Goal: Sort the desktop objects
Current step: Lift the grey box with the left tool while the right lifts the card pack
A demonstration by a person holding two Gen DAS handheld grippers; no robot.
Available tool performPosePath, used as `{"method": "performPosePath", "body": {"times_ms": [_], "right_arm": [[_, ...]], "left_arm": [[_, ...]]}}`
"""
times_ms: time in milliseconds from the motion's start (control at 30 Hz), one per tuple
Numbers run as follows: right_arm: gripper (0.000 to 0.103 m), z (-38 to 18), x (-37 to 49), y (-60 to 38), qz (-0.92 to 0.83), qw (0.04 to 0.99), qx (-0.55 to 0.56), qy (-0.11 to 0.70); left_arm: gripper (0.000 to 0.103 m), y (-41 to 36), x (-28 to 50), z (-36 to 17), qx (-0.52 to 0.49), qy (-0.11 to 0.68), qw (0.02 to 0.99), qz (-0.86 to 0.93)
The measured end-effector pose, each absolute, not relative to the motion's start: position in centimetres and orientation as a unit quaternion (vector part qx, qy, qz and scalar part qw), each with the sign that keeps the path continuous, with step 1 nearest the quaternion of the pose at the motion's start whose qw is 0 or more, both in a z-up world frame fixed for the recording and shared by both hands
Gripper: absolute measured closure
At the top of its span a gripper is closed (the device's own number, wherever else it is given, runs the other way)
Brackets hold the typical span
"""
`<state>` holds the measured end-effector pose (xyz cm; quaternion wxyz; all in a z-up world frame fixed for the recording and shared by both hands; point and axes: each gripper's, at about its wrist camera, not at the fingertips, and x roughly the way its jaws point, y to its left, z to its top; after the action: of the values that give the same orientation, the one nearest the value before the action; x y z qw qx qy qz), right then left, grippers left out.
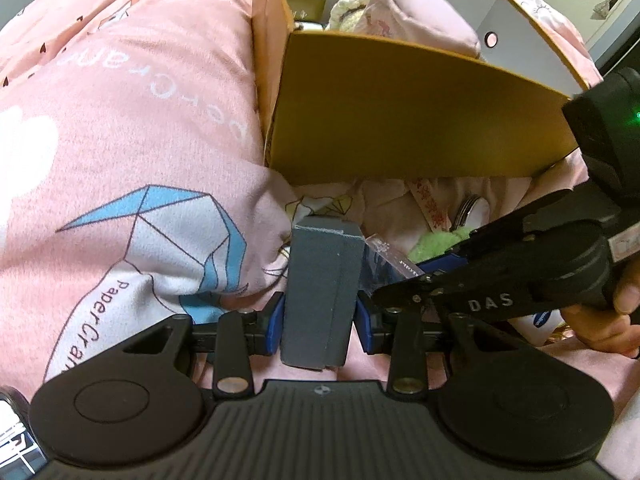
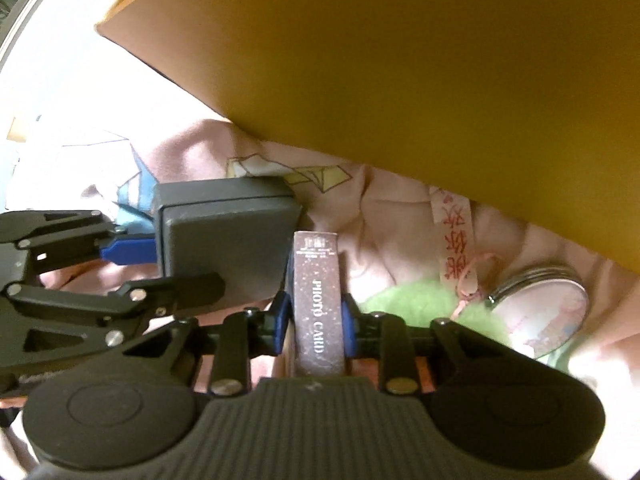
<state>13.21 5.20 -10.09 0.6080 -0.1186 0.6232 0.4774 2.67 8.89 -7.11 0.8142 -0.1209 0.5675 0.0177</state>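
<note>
Both grippers loaded for the far cardboard box (image 1: 420, 120) — left gripper (image 1: 319, 316) pinching the grey box (image 1: 320, 288), right gripper (image 2: 314, 320) clamping the photo card pack (image 2: 318, 304).

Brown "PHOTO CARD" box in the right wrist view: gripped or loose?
Gripped: the brown "PHOTO CARD" box stands on edge between the right tool's blue pads, both pressing its sides.

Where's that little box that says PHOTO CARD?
In the right wrist view, the PHOTO CARD box stands between the right gripper pads, beside the grey box.

A grey box (image 1: 320, 288) stands on end beside a brown "PHOTO CARD" box (image 2: 318, 308), both on pink bedding.
</note>
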Motion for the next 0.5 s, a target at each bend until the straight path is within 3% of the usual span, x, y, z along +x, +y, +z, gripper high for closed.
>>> {"method": "performPosePath", "body": {"times_ms": [500], "right_arm": [[0.078,-1.1,13.5,-3.8,0.478,0.694,-0.057,0.536]], "left_arm": [[0.064,8.8,1.4,-0.3,-0.159,0.53,0.83,-0.075]]}}
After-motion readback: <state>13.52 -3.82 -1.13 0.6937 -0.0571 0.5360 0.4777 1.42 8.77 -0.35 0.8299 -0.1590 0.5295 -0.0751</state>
